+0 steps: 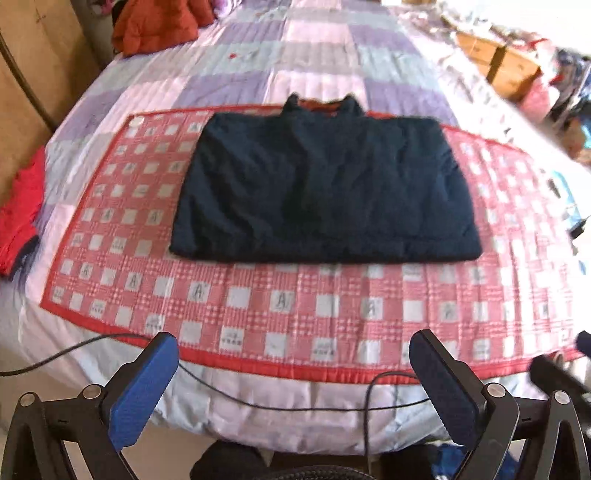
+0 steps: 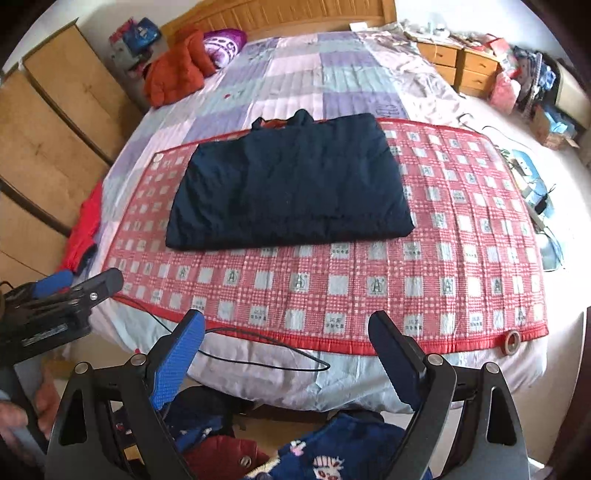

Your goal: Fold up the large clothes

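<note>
Holding my left gripper and right gripper spread wide and empty off the near edge of the bed, I see the folded navy jacket lying flat on the red checked mat.

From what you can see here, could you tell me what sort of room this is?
Most likely a bedroom: a bed with a wooden headboard, a wooden nightstand beside it, and a folded navy jacket lying on the bed.
</note>
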Motion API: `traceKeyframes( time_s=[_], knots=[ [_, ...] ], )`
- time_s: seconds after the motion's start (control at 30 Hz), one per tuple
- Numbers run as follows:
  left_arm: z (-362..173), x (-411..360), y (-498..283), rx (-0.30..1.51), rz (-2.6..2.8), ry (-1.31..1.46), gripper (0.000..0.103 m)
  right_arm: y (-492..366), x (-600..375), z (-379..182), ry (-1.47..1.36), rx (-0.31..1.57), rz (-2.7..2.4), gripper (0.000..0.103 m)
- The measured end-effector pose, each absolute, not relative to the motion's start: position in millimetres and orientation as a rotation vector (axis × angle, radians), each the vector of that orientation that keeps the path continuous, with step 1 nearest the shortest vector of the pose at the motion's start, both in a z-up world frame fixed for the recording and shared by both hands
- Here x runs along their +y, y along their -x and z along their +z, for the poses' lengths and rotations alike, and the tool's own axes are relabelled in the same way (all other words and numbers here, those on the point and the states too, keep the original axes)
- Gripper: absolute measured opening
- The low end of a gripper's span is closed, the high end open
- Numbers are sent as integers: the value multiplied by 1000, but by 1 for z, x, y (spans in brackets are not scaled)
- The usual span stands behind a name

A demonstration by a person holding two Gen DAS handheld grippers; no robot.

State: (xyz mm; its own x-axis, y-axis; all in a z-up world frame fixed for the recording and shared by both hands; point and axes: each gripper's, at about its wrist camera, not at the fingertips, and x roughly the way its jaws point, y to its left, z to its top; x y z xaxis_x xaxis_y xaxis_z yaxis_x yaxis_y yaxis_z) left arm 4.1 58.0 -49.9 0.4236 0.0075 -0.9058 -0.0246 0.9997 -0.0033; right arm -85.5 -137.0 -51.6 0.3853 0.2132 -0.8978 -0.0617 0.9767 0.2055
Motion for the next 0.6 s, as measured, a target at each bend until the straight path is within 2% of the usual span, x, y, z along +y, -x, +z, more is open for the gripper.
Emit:
traceKeyframes(
  time_s=[0.13,0.6],
  knots=[
    [-34,56,-4,1096,23,-2,103,85,-124,-39,-110,1150,172,92],
    [-38,32,-10,1144,-41,-8,103,78,-138,-31,-115,1174,117,92]
  ],
)
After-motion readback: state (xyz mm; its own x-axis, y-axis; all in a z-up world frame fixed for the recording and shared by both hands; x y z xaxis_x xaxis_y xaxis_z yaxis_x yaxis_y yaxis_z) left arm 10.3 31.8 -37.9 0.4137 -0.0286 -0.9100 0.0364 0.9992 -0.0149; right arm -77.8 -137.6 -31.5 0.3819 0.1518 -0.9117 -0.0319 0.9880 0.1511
